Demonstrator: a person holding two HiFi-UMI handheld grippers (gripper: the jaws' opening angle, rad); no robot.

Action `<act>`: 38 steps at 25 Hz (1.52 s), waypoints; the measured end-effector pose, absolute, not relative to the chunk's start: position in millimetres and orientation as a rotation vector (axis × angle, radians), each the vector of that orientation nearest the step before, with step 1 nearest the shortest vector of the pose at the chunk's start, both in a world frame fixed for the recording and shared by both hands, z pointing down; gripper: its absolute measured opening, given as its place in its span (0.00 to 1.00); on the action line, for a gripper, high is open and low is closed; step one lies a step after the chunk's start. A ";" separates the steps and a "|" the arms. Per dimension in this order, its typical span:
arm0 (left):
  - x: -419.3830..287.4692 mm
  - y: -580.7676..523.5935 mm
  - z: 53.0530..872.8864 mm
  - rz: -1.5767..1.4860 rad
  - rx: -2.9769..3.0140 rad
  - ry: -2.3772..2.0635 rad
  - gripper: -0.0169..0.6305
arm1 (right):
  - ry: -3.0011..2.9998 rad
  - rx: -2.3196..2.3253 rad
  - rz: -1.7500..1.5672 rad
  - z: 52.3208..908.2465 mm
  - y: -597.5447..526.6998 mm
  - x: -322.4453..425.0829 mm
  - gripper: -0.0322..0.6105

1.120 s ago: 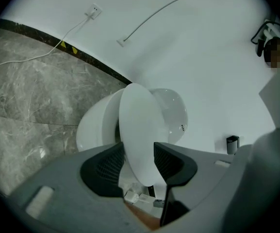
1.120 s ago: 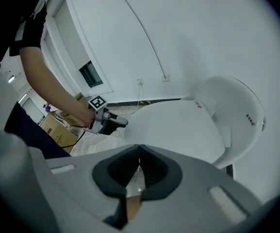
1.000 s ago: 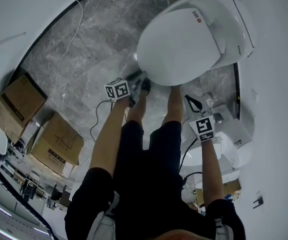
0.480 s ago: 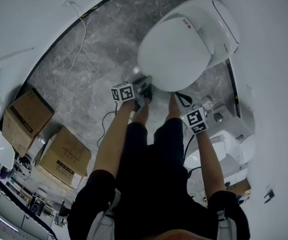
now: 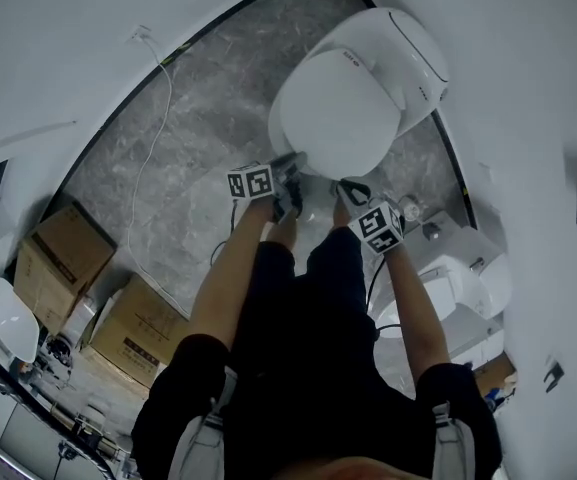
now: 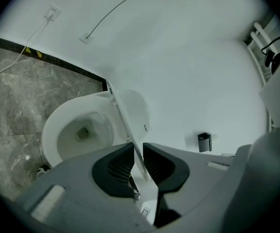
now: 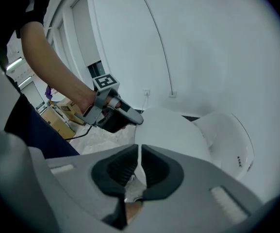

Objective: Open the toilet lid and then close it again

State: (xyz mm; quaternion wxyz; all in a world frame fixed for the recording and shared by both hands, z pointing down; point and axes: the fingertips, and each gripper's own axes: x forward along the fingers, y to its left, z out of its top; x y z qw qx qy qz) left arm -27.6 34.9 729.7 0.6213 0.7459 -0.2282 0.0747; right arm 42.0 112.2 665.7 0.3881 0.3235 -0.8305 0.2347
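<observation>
The white toilet (image 5: 408,53) stands by the wall. Its lid (image 5: 333,108) is lifted off the bowl (image 6: 79,130) and shows edge-on in the left gripper view (image 6: 123,118). My left gripper (image 5: 290,190) (image 6: 139,147) has just been closing, and its pads now pinch the lid's front rim. The right gripper view shows it holding that rim (image 7: 137,121). My right gripper (image 5: 346,190) (image 7: 139,152) is shut, with only a thin slit between the pads. It sits at the lid's front rim (image 7: 178,135), to the right of the left gripper.
Cardboard boxes (image 5: 63,243) (image 5: 138,333) stand on the grey marble floor at the left, and a white cable (image 5: 153,138) trails from the wall. More white fixtures (image 5: 448,288) crowd the right. A small black box (image 6: 204,141) hangs on the wall behind the toilet.
Both grippers have risen. The right one came up from lower right to the lid's front rim beside the left. The left gripper's jaws closed on the rim.
</observation>
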 end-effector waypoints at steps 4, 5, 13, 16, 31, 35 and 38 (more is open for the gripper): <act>-16.0 32.3 707.4 0.166 1.704 -0.512 0.10 | -2.095 0.819 0.573 654.6 108.9 41.7 0.11; -13.5 31.1 702.7 0.160 1.700 -0.516 0.10 | -2.089 0.816 0.563 651.3 107.1 41.9 0.11; 12.6 16.5 675.8 0.156 1.689 -0.533 0.10 | -2.076 0.850 0.542 626.1 89.4 55.5 0.15; 21.9 10.6 662.2 0.179 1.692 -0.529 0.10 | -2.063 0.853 0.540 619.9 86.6 58.9 0.17; 75.1 -23.4 612.0 0.173 1.706 -0.584 0.10 | -2.048 0.754 0.353 599.3 48.6 106.6 0.19; 90.8 -31.6 602.7 0.116 1.673 -0.609 0.10 | -2.039 0.774 0.373 596.9 38.3 118.3 0.21; 100.6 -37.3 596.3 0.078 1.645 -0.621 0.10 | -2.028 0.840 0.434 591.5 26.9 125.6 0.21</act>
